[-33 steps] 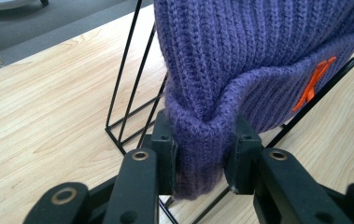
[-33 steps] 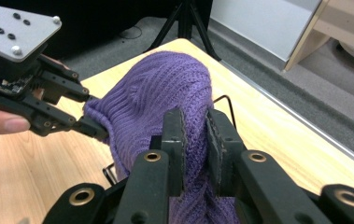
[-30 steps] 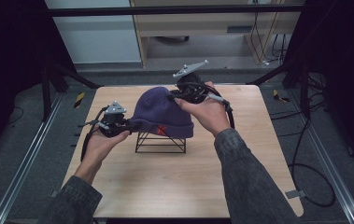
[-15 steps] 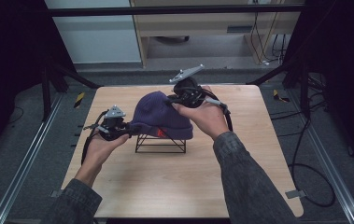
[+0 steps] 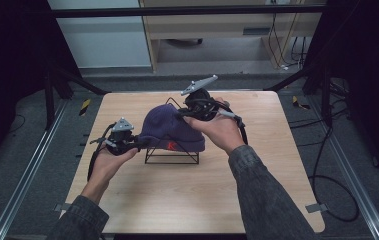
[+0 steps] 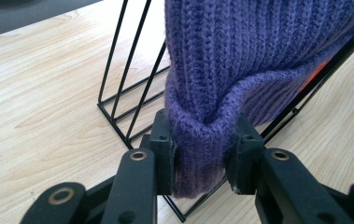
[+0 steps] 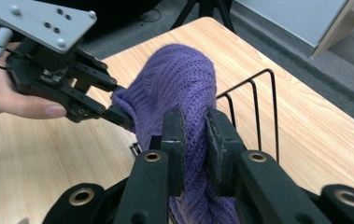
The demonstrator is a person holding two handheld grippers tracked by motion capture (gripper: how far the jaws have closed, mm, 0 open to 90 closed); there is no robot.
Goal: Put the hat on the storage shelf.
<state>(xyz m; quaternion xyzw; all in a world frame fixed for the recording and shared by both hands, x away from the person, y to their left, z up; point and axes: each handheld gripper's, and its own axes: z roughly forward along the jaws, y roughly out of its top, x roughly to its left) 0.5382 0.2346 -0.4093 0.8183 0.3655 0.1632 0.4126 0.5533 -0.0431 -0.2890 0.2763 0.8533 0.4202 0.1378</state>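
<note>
High view gives me a purple ribbed knit beanie (image 5: 169, 131) draped over a black wire triangular rack (image 5: 173, 156) near the middle of the pale wooden table (image 5: 257, 200), with my left gripper (image 5: 136, 143) at the hat's 9 o'clock and my right gripper (image 5: 183, 114) at its 1 o'clock. Left gripper view shows me the jaws clamped on the folded brim. Right gripper view shows its jaws pinching a fold of the knit crown.
</note>
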